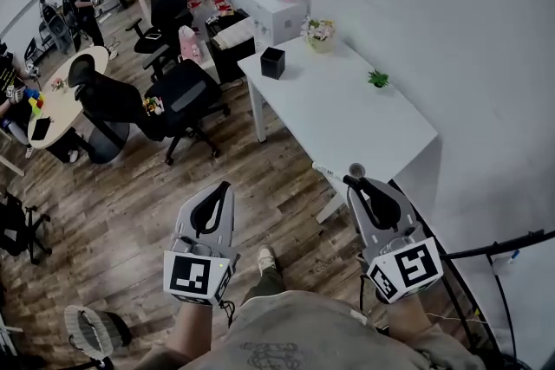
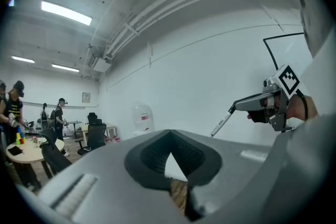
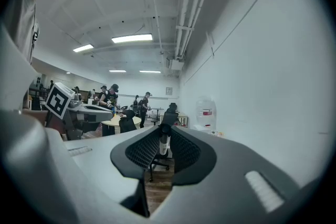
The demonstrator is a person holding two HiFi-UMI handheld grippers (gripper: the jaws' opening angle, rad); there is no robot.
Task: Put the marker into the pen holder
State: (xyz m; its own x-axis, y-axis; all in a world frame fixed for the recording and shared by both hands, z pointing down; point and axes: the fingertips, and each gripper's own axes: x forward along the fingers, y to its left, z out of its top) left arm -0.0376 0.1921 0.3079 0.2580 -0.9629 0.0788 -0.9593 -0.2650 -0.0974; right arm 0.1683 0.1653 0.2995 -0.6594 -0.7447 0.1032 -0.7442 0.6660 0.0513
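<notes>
Between right tool (image 1: 351, 180) jaws, marker (image 3: 163, 143) clamped; left tool (image 1: 227, 185) closed, empty; pen holder (image 1: 272, 62) well apart on table (image 1: 364, 126)

A white bench (image 1: 347, 113) carries a black pen holder (image 1: 272, 62) and a pot of flowers (image 1: 319, 33) near its far end, and a small green plant (image 1: 377, 79) farther along.

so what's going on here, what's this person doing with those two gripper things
A person stands on the wood floor just short of a white table, with a handheld gripper in each hand. The right gripper is shut on a marker, which sticks out past its jaws. The left gripper is shut with nothing in it. The black pen holder sits at the far end of the table, well ahead of both grippers, so the marker is not yet in it.
</notes>
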